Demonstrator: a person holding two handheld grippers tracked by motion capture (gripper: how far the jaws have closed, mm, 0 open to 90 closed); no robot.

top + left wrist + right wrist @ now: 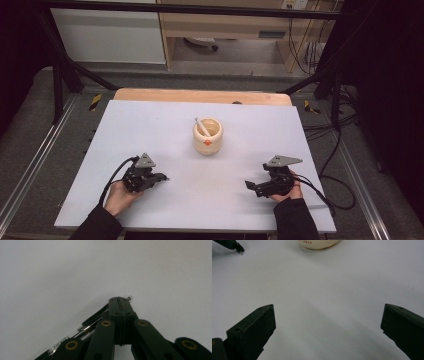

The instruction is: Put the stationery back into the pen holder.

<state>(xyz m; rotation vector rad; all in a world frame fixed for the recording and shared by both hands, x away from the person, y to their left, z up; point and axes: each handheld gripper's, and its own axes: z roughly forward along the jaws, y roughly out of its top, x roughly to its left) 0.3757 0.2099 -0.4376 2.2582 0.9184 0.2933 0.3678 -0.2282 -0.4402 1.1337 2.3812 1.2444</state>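
A cream cup (pixel 208 137) with an orange mark on its side stands mid-table, and a white stick-like item (pixel 202 126) leans inside it. My left gripper (pixel 164 177) rests low at the front left, held in a hand, and points right. In the left gripper view its jaws are pressed together on a clear-barrelled pen (pixel 83 329), whose tip (pixel 130 298) pokes out past the left gripper (pixel 120 301). My right gripper (pixel 250 186) sits at the front right and points left. Its jaws stand wide apart over bare table, with nothing between them in the right gripper view (pixel 328 312).
The pale sheet (pixel 200 200) covers most of the wooden table (pixel 200 95). The cup's base (pixel 318 243) and the left gripper's tip (pixel 238 248) lie ahead of the right gripper. Black cables (pixel 340 195) hang off the right edge. Black frame struts (pixel 65 65) stand behind.
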